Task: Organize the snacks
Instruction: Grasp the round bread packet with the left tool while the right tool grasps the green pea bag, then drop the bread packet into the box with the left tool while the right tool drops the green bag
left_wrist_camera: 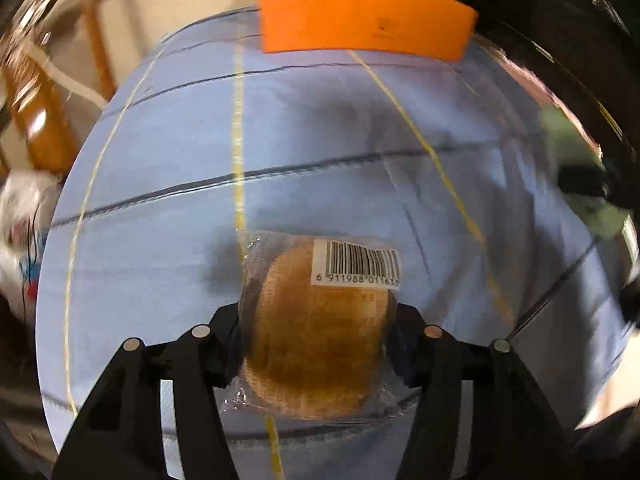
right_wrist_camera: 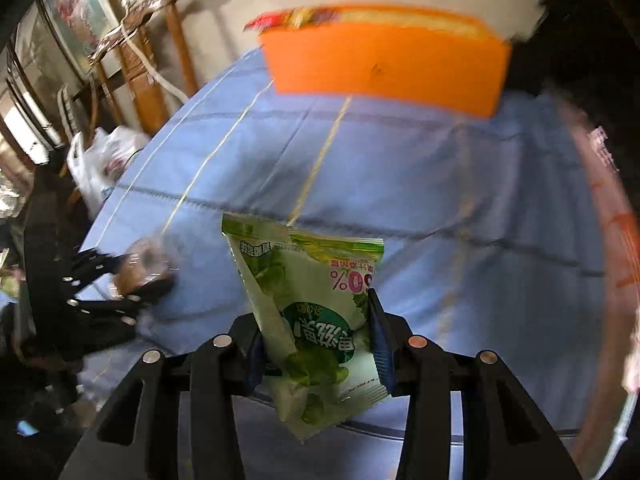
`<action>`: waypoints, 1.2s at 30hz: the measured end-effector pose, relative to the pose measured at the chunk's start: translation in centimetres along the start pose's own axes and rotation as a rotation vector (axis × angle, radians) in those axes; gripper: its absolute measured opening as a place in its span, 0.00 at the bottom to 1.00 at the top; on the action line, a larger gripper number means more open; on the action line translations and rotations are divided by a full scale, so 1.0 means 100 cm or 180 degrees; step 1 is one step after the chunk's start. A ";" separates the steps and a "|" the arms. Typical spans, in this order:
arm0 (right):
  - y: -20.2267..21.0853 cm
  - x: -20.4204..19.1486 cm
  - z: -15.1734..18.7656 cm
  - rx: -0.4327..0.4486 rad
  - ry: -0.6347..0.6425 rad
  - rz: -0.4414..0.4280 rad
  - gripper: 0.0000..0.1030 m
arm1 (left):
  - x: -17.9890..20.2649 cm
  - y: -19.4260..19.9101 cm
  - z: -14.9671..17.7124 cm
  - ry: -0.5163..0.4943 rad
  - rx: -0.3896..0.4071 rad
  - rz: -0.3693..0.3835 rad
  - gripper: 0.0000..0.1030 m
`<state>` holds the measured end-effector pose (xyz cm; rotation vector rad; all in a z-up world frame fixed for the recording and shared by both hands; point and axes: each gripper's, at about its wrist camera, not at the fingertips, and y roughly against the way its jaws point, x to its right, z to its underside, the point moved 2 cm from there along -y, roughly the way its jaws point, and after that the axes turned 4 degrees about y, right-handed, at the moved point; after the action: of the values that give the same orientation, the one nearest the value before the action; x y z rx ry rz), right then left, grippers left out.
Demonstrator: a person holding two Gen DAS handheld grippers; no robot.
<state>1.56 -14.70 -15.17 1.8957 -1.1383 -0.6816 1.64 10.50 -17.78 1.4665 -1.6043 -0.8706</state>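
Left tongs: the left tongs (left_wrist_camera: 318, 320) were squeezed tight on a little brown cake in clear wrap (left_wrist_camera: 316, 328). A white tag with black lines (left_wrist_camera: 356, 264) was on its top.
Where the cake was: it was up in the air, over the blue cloth (left_wrist_camera: 320, 140).
Right tongs: the right tongs (right_wrist_camera: 316, 332) were squeezed tight on a green snack bag (right_wrist_camera: 312, 312). The bag stuck out past both ends of the fingers.
Where the green bag was: it was up over the surface (right_wrist_camera: 440, 200) too, near the front edge.
Orange box: an orange box (right_wrist_camera: 384, 68) sat at the far end of the surface. Red and yellow snack packs (right_wrist_camera: 296, 18) peeked over its top.
Side by side: from the right camera, the left tongs (right_wrist_camera: 132, 280) were off to the left, blurry, with the cake between them.
Beside the surface: a wooden chair (right_wrist_camera: 148, 52) and a white plastic bag (right_wrist_camera: 104, 160) were there.
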 end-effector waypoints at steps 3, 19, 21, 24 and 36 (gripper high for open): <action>0.024 0.013 -0.019 0.0178 -0.0142 0.0143 0.42 | -0.003 0.026 -0.035 0.0258 0.0137 -0.0051 0.53; 0.040 0.135 -0.304 0.0639 -0.0801 0.0366 0.42 | 0.054 0.038 -0.372 0.0174 0.0716 -0.0236 0.53; 0.035 0.145 -0.326 0.0636 -0.0864 0.0357 0.42 | 0.054 0.032 -0.388 0.0198 0.0707 -0.0228 0.53; 0.025 0.154 -0.347 0.0643 -0.0907 0.0418 0.43 | 0.064 0.021 -0.405 0.0126 0.0683 -0.0158 0.53; 0.027 0.161 -0.350 0.0606 -0.0970 0.0544 0.96 | 0.059 0.002 -0.426 0.0256 0.0717 -0.0392 0.96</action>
<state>34.36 -17.19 4.99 1.8634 -1.5880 -0.8085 39.17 5.36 2.65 1.7508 -1.6064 -0.7058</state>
